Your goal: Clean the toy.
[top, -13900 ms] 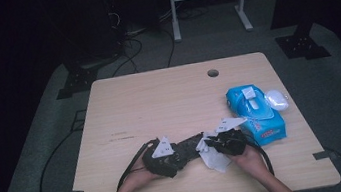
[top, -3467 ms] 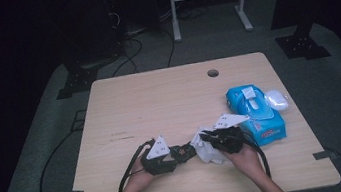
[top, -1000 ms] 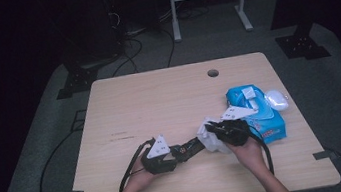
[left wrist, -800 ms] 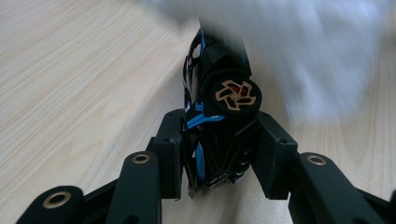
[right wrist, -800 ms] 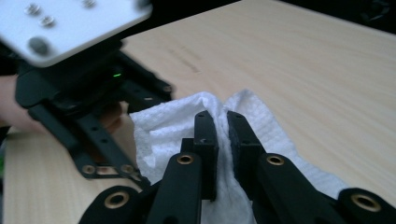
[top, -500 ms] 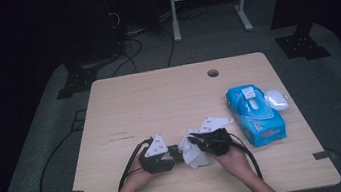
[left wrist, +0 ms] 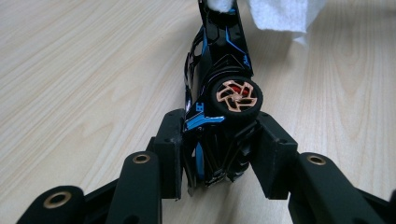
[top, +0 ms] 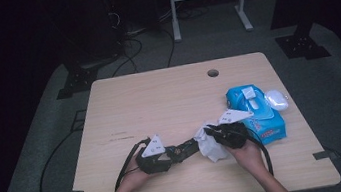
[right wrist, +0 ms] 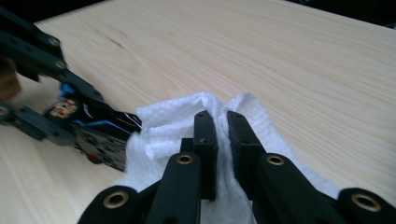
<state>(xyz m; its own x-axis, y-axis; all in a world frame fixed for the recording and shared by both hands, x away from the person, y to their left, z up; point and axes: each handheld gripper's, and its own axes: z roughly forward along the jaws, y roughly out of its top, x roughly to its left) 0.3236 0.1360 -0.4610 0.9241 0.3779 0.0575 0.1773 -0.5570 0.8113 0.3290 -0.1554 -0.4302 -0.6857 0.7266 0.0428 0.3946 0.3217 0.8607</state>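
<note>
The toy car (left wrist: 219, 93) is small, stiff and light, with thin parts that look fragile, so gripping its sides near the wheel seems safest. It lies low over the counter (top: 159, 102), clamped in the left claw (left wrist: 217, 154). The right claw (right wrist: 219, 140), clenched on a soft white wipe (right wrist: 173, 126), presses against the car's far end. Both hands rest low, near the counter's front edge.

No readable text, brand or number showing anywhere. Blue wipes pack (top: 256, 114) carrying print too small to read. Toy car (left wrist: 219, 93) showing blue stripes, no legible lettering.
</note>
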